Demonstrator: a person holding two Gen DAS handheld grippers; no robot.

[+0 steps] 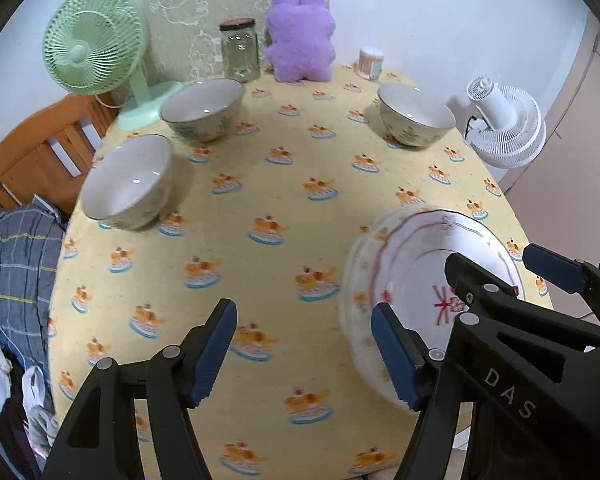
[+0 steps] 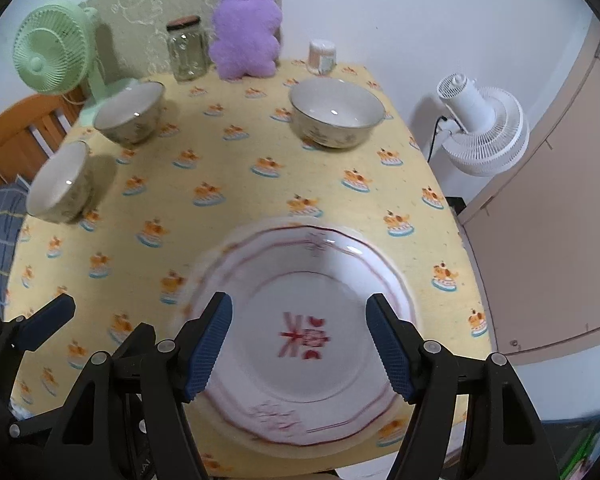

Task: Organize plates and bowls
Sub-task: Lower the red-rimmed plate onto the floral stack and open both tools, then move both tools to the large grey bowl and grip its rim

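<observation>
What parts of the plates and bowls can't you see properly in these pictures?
- Plate stack, right wrist view: blurred, so the number of plates is unclear; the right gripper covers part of its near rim.
- Same stack, left wrist view: the right gripper's body hides its right side.
- Red mark: too blurred to read.
- Bowl patterns, for example the right bowl: too small to make out.

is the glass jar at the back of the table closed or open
Closed. The glass jar stands upright beside the purple plush toy with a dark lid sitting across its mouth. Whether the lid is screwed tight cannot be told.
</observation>
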